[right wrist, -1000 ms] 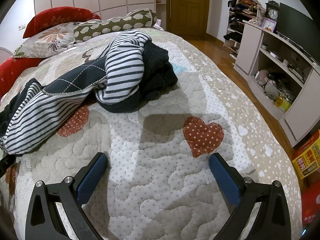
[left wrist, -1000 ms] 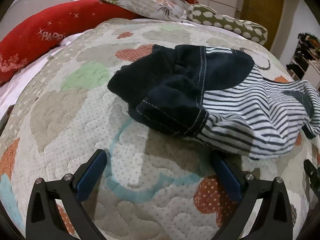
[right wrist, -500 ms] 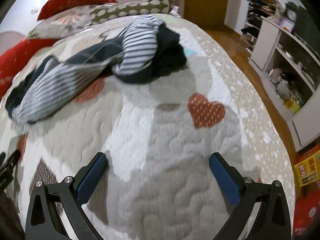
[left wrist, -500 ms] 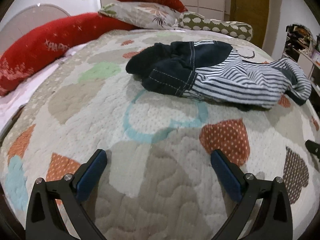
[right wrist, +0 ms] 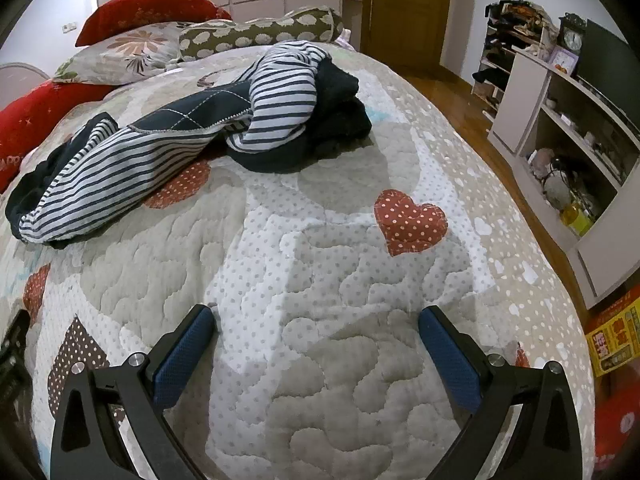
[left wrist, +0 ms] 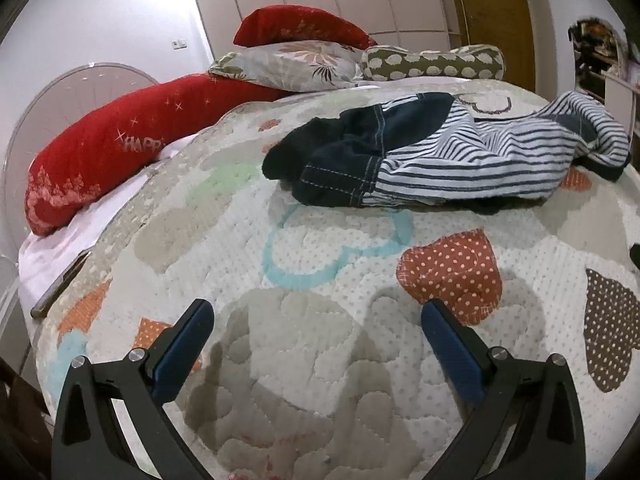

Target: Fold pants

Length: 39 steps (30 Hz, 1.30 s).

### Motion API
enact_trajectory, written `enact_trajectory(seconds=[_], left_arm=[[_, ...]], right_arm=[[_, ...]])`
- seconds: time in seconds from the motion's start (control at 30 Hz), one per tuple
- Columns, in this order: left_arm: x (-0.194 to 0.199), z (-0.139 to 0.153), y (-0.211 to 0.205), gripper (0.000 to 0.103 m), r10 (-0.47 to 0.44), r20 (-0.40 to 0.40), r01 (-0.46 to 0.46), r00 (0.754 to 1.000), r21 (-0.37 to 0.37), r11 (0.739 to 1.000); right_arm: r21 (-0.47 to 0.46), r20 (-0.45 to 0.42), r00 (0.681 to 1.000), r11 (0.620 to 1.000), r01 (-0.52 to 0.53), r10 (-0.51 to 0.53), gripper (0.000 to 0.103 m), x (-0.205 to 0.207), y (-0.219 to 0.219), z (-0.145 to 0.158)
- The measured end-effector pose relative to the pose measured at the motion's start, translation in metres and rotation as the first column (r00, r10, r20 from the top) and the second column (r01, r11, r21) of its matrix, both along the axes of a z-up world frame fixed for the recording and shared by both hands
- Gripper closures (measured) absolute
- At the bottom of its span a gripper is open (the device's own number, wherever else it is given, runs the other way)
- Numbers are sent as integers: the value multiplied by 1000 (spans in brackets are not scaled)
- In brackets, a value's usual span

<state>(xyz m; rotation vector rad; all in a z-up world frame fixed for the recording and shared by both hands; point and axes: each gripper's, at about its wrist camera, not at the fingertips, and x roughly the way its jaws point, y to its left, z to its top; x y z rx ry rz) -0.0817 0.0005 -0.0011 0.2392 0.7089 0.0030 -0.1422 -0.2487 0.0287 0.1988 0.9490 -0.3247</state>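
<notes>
- The pants (left wrist: 452,160) lie in a rumpled heap on the quilt (left wrist: 320,264), toward the pillow end of the bed and well apart from both grippers.
- Most of the cloth is white with thin dark stripes; dark navy panels with pale stitching show through it, one of them crossed with a diamond pattern (clearest from the right wrist).
- One striped leg trails out flat from the heap (right wrist: 116,176), ending in a dark cuff; the other part is bunched up over a thick dark fold at the side of the heap nearer the wooden door (right wrist: 404,12).
- Nothing is laid flat or squared; the fabric is twisted and doubled over itself.
- The left gripper (left wrist: 316,320) hangs above bare quilt, jaws spread wide, with nothing between the blue pads (left wrist: 184,344).
- The right gripper (right wrist: 316,328) is likewise spread wide and empty over the quilt, just short of a red dotted heart patch (right wrist: 408,220) that lies between it and the pants.
- Beyond the pants sit a long red bolster (left wrist: 116,156), a flowered pillow (left wrist: 288,64), a red pillow (left wrist: 300,28) behind it, and a green roll cushion with pale spots (left wrist: 436,62).
- Off the bed, on the door side of the pants, stands a pale shelf unit (right wrist: 560,128) crowded with small things (too small to tell apart), with a clock (right wrist: 573,40) on top.
- Only open quilt lies between either gripper and the pants.
</notes>
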Motion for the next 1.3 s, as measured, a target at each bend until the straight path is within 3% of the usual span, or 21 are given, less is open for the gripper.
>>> enact_trajectory(seconds=[0.2, 0.83, 1.13, 1.23, 1.3], left_arm=[[13, -2, 23, 0, -12, -89, -3, 996, -163, 987], [9, -3, 22, 0, -9, -75, -3, 997, -164, 986], [9, -2, 19, 0, -6, -78, -7, 997, -163, 987], [17, -1, 19, 0, -13, -121, -8, 993, -178, 984], [30, 3, 23, 0, -47, -212, 3, 976, -201, 980]], right_arm=[[1, 7, 1000, 1000, 2, -2, 0, 3, -1, -1], [-8, 21, 1000, 1000, 10, -10, 0, -1, 0, -3], [43, 39, 999, 999, 29, -31, 0, -4, -8, 0], [24, 19, 1000, 1000, 15, -16, 0, 0, -5, 0], [29, 6, 1000, 1000, 2, -2, 0, 4, -7, 0]])
